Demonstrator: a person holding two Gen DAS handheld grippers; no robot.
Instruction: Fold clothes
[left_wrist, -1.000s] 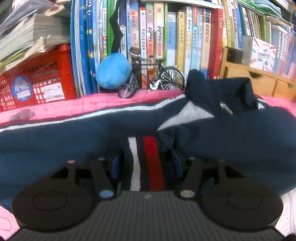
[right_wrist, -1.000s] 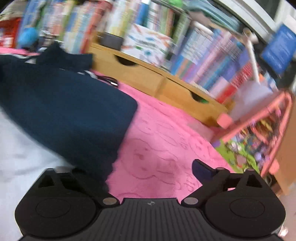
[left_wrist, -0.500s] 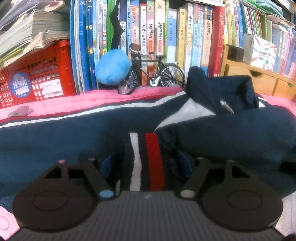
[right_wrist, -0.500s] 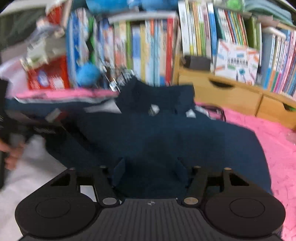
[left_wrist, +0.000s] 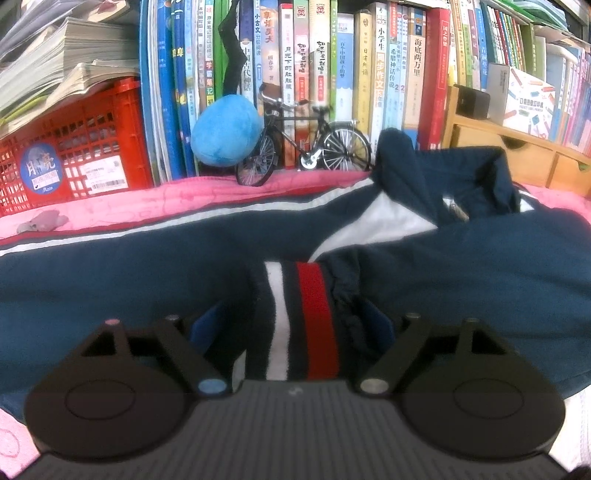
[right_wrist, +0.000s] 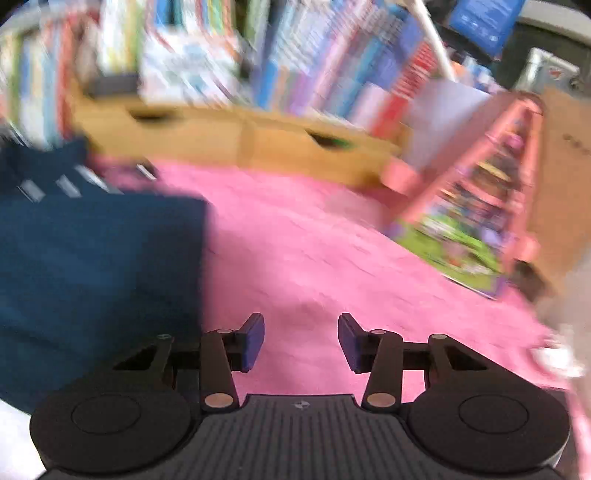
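Presumably clamped on the striped cuff (left_wrist: 301, 317) by the left gripper (left_wrist: 295, 328) to carry that sleeve across the navy jacket (left_wrist: 461, 280). Right gripper (right_wrist: 301, 341) spread wide, gripping nothing, above bare pink blanket (right_wrist: 314, 251) off the jacket's right edge.

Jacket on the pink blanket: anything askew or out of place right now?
Yes. The jacket collar stands crumpled rather than flat. The striped cuff sits between the left gripper fingers.

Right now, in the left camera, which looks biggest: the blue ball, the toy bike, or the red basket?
1. red basket, though cut off at the edge
2. toy bike
3. blue ball
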